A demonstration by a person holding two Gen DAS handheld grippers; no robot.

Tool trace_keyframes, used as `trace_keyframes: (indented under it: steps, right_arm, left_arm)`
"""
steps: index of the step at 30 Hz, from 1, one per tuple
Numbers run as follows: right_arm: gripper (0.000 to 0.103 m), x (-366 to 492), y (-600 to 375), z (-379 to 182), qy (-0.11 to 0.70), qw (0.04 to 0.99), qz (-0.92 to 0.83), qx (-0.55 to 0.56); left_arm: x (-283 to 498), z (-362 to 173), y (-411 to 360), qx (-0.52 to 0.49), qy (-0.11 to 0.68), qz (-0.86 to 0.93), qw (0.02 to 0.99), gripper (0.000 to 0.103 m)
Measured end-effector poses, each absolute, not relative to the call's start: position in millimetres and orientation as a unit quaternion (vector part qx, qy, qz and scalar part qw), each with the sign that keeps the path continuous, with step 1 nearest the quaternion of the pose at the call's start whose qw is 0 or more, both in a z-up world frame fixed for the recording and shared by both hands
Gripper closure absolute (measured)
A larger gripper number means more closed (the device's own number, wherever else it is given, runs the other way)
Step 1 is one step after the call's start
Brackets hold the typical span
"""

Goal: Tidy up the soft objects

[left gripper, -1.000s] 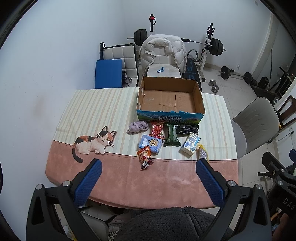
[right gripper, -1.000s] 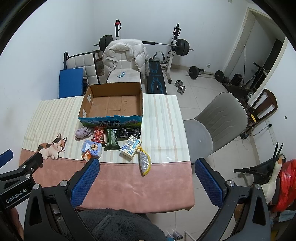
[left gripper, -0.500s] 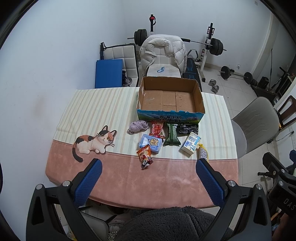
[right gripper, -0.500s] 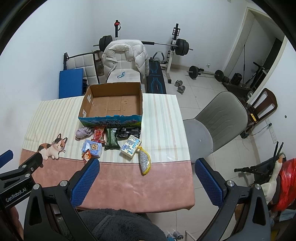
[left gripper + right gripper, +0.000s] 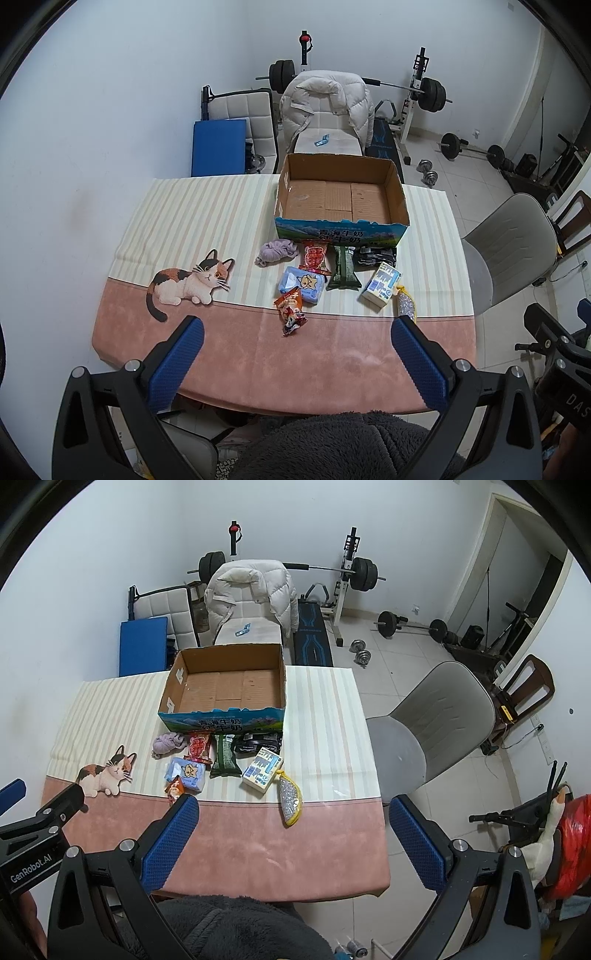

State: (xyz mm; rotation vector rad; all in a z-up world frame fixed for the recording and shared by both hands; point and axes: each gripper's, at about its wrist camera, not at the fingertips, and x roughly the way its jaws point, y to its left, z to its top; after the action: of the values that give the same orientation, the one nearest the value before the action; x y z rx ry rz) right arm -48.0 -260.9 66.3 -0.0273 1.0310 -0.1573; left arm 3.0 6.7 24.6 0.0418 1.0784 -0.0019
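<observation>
Stillness, mostly: set against a second ago, no shift of anything on the table (image 5: 332,354), no lift, only the faintest drift in both views. Left gripper (image 5: 295,325) held high over the near pink edge, blue fingers spread wide, nothing between them. Right gripper (image 5: 293,803) likewise spread wide and empty, hanging over the near right part of the table. Cardboard box (image 5: 340,236) at the far middle, open on top, bare inside. In front of it, a loose cluster: purple cloth (image 5: 277,252) at the left, just beside a red snack packet (image 5: 314,257); then a green packet (image 5: 344,267) and a black packet (image 5: 375,254) tucked against the box wall. Nearer, a blue tissue pack (image 5: 304,284), an orange snack bag (image 5: 291,312) touching its near corner, a milk carton (image 5: 382,288) to the right, and a glittery yellow-edged pouch (image 5: 290,797) just beside the carton, closest to the right gripper. Meaning for the task: not yet started, by the look of it; no item in the box, no grasp made. Probably the pause before a first reach. Likely first picks: the orange snack bag for the left side, the pouch for the right, being nearest. Worth minding: thin crinkly packets lying flat, so a low, squared approach to get a finger under an edge; cloth easier, though likely to bunch and sag once pinched. Hard to say whether the carton counts as soft.
</observation>
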Motion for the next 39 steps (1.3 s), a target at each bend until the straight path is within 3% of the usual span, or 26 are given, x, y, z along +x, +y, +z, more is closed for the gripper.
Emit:
trace_keyframes:
  steps: [7,12,19,21,27,30,39]
  right_arm:
    - [0.0,-48,-258,65,0.495,0.866,-0.07,-0.005]
    - [0.0,-27,-277,30,0.516,0.854,-0.056,0.037]
    - [0.0,62,-297,-109,0.61,0.783,-0.02,0.121]
    - [0.0,87,-298,-157,0.634,0.761,-0.017,0.132]
    - [0.006,153,-290,-274,0.686,0.709,-0.022,0.16]
    - [0.012,169,-286,-311,0.704,0.691,-0.03,0.165]
    - [0.012,175,-284,-380,0.738,0.643,-0.019,0.206]
  left_arm:
    - [6,22,9,0.013,0.518,-0.005,0.855,0.0]
    - [35,-1,26,-0.008,0.532,0.004,0.846,0.0]
    - [107,-95,52,-0.02,0.587,0.029,0.809,0.001]
    - [133,-130,51,-0.01,0.614,0.025,0.789,0.011]
    - [195,-242,41,-0.032,0.714,-0.003,0.7,0.019]
    - [209,-291,52,-0.058,0.746,0.028,0.663,0.021]
    - [167,-363,78,-0.136,0.779,0.03,0.611,0.021]
